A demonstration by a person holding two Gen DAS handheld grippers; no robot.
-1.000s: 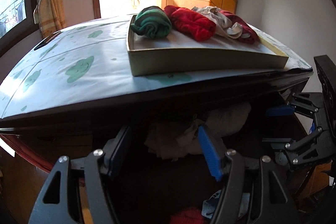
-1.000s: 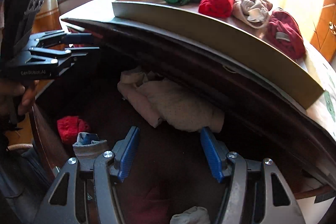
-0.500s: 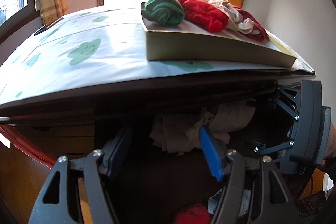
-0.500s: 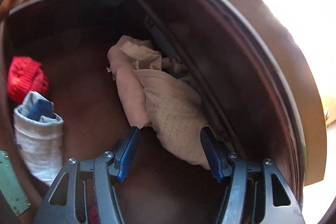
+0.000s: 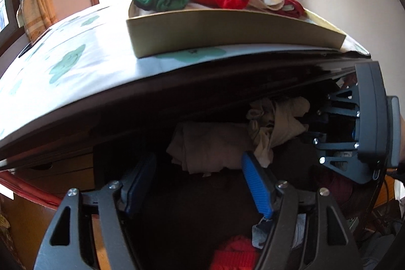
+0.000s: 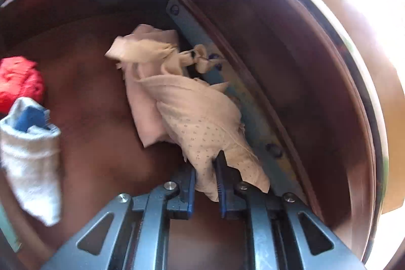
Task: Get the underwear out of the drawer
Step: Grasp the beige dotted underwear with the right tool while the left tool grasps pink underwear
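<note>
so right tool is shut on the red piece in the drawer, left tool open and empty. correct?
Not the red piece. The right wrist view shows the right tool shut on the beige dotted underwear; the red piece lies untouched at the left. Left tool is open and empty.

Left gripper point(image 5: 200, 184) at six o'clock, jaws opening with nothing between, beige underwear point(image 5: 276, 125) at three o'clock in right gripper point(image 5: 307, 124), tray point(image 5: 227, 29) at twelve.
</note>
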